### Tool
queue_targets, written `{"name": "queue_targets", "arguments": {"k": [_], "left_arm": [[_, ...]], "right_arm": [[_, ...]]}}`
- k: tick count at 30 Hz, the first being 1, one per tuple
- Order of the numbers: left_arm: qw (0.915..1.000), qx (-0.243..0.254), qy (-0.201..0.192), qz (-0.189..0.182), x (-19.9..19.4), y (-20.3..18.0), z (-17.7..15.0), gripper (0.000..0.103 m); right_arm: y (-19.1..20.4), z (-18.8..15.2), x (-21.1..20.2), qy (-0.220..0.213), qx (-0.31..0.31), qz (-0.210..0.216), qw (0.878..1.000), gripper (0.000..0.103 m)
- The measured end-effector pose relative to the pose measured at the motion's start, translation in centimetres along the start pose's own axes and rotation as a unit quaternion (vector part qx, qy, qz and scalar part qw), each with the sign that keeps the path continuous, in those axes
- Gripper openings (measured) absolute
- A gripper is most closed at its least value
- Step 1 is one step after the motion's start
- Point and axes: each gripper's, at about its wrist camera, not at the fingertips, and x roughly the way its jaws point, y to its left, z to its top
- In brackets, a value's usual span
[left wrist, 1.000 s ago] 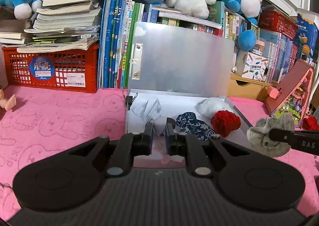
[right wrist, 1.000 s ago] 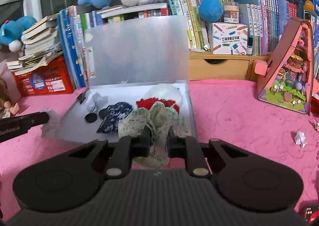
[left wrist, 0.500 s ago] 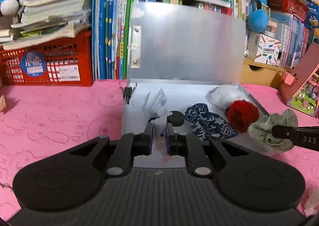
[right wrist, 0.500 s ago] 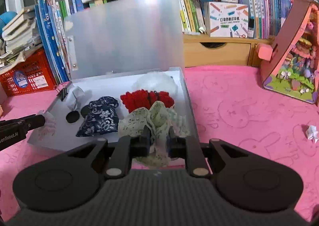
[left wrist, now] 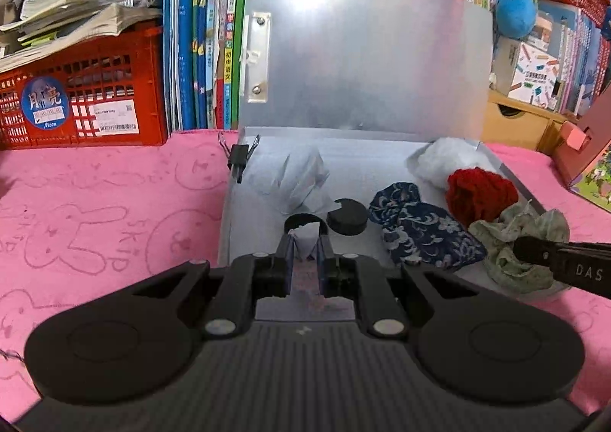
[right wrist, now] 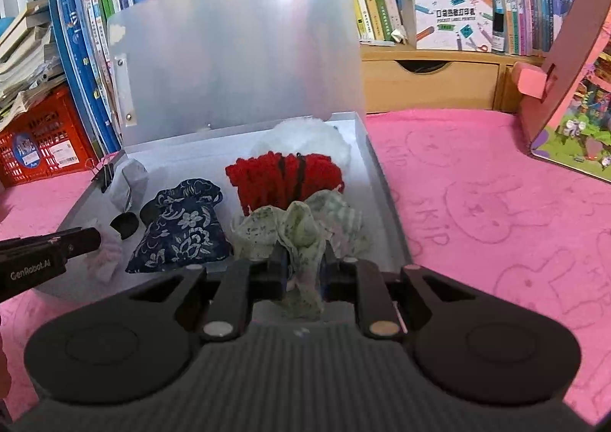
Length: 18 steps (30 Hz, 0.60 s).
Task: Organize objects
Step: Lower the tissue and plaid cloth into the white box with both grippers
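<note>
Pink cloth covers the desk (right wrist: 477, 203). Nearest, a soft, light green scrunchie (right wrist: 301, 229) is pinched by the right hand-held gripper (right wrist: 301, 271) above the open box (right wrist: 376, 172); a small pale wad (left wrist: 305, 235) is clamped in the left hand-held gripper (left wrist: 305, 252). Bunched folds offer grip.

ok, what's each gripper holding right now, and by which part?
Right gripper: jaws shut on the pale green floral fabric scrunchie, pinched at its near edge. Left gripper: jaws shut on a small pale pink-white crumpled piece; which part cannot be told.
</note>
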Motion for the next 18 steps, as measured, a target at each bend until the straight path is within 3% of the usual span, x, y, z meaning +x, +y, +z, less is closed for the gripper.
{"name": "queue_targets", "arguments": {"k": [5, 14, 18], "left_arm": [[0.9998, -0.005, 0.02, -0.002, 1.1, 0.5, 0.4, 0.015], [0.9998, 0.001, 0.022, -0.002, 1.4, 0.4, 0.6, 0.016], [0.9997, 0.001, 0.023, -0.002, 1.2, 0.4, 0.6, 0.016]], "right_arm": [[0.3, 0.5, 0.8, 0.01, -0.003, 0.001, 1.0, 0.019], [0.1, 0.2, 1.6, 0.022, 0.012, 0.007, 1.0, 0.023], [0.0, 0.2, 1.4, 0.025, 0.015, 0.009, 1.0, 0.03]]}}
